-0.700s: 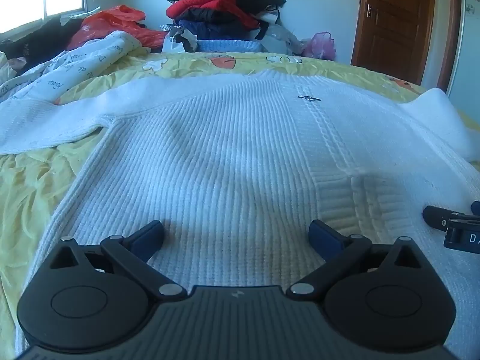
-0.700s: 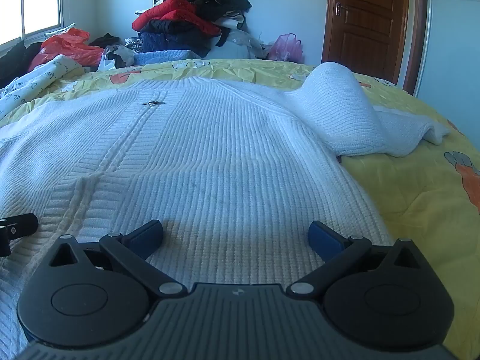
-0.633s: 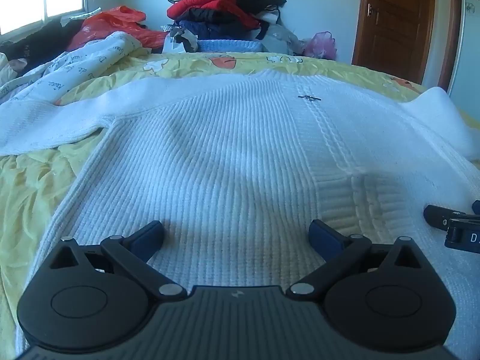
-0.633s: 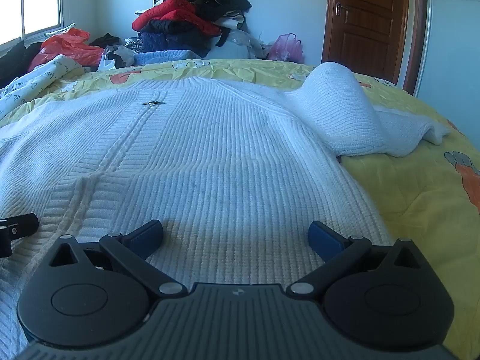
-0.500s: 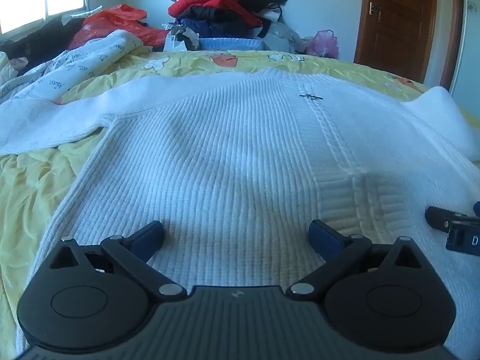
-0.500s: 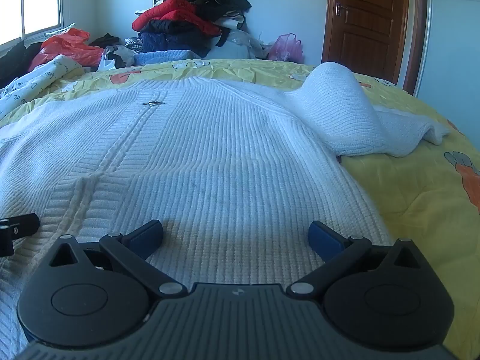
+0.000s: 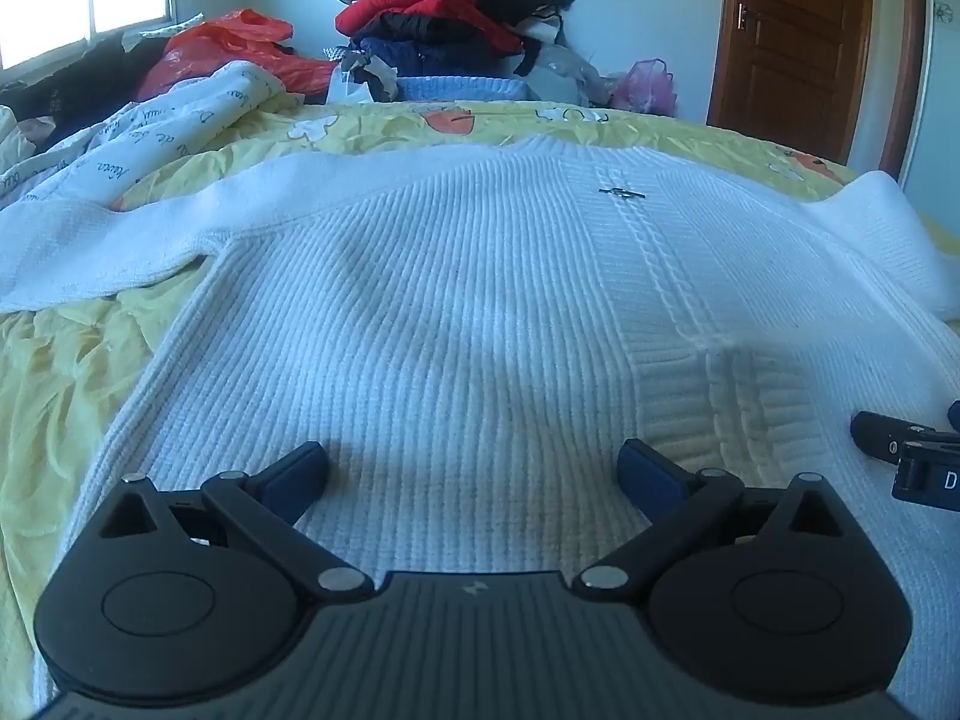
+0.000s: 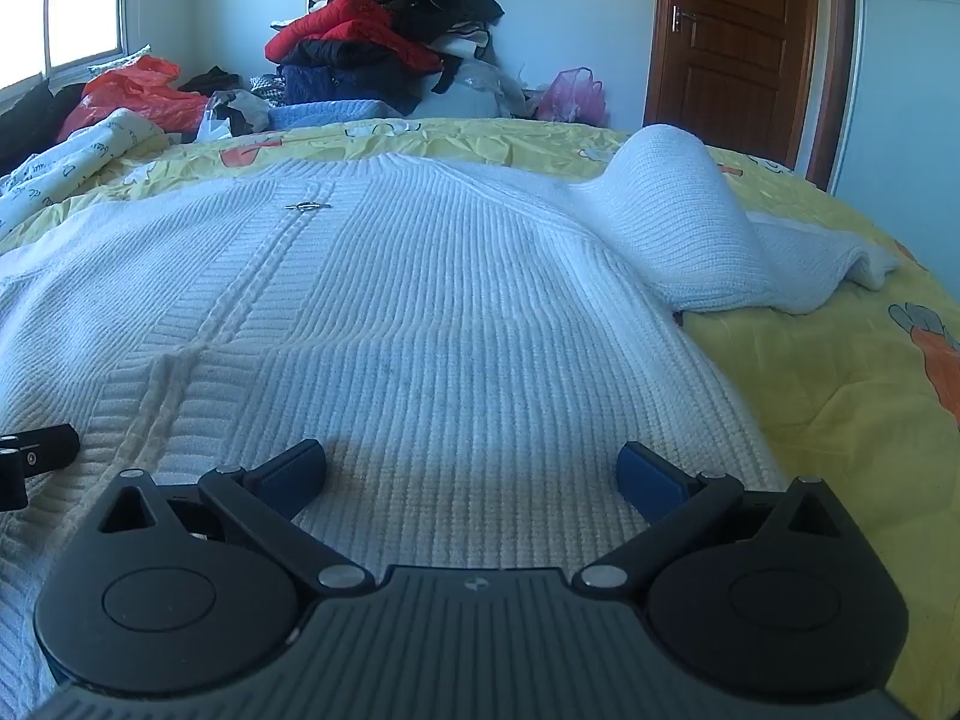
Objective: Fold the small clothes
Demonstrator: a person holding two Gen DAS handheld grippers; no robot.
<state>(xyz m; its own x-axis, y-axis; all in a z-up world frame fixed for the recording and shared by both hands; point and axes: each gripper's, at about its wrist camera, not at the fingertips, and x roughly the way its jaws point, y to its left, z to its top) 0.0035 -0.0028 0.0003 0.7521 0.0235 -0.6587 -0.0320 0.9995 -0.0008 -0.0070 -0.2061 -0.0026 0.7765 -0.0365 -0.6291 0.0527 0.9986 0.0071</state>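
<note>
- Your left tool [image 7: 472, 468] has its jaws spread wide with nothing between them, and so does your right tool [image 8: 471, 468].
- The white knit sweater [image 7: 480, 312] lies flat on the bed [image 8: 840, 372], directly under and ahead of both tools.
- Beyond your right tool, to its right, one sleeve [image 8: 678, 216] humps up.
- Far ahead, past the sweater, sits a clothes pile [image 7: 456, 18]; a patterned quilt [image 7: 150, 132] lies ahead-left of your left tool.

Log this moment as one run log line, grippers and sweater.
left gripper: open, over hem, holding nothing | right gripper: open, over hem, holding nothing | white sweater: spread flat on yellow bedsheet, unfolded
</note>
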